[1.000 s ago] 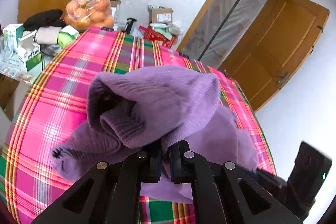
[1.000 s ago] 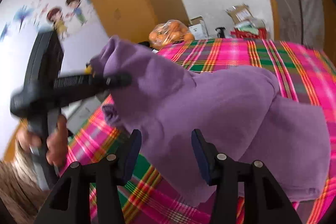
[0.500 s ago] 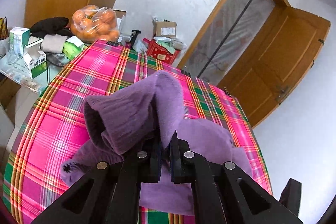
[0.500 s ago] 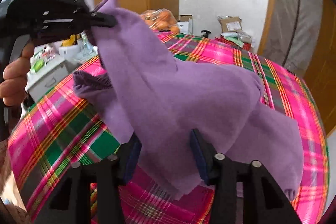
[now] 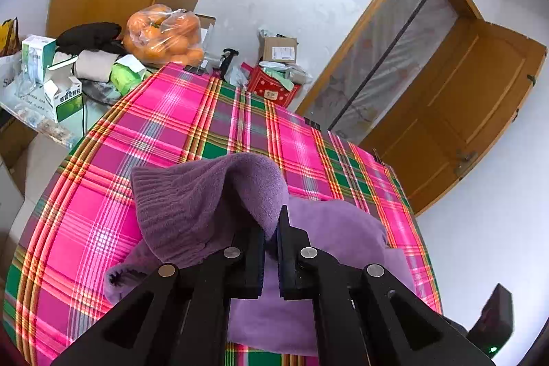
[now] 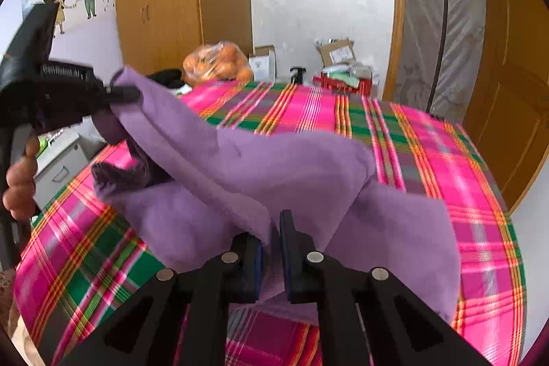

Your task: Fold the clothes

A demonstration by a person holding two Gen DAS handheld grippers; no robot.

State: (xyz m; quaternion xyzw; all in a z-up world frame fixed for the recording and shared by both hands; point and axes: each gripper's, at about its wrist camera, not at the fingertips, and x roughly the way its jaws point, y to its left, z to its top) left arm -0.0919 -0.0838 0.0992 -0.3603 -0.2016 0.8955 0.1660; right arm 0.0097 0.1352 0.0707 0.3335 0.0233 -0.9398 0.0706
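Now closed, right gripper point(image 6: 271, 239) fingers pinch the purple sweater point(image 6: 291, 174); left gripper point(image 5: 271, 228) clamps its cuff.

1. The purple sweater point(image 5: 206, 204) is a soft, fuzzy knit of one plain lilac colour, with a ribbed band at one edge.
2. It is unfolded and bunched; most of it lies on the pink plaid tabletop point(image 5: 164, 126), toward the near side.
3. One part is lifted clear of the tabletop at the left, sloping down to the rest point(image 6: 291, 167).
4. A near edge is raised into a small peak, with cloth draping off both sides.
5. A flat flap spreads to the right, its far end lying smooth.
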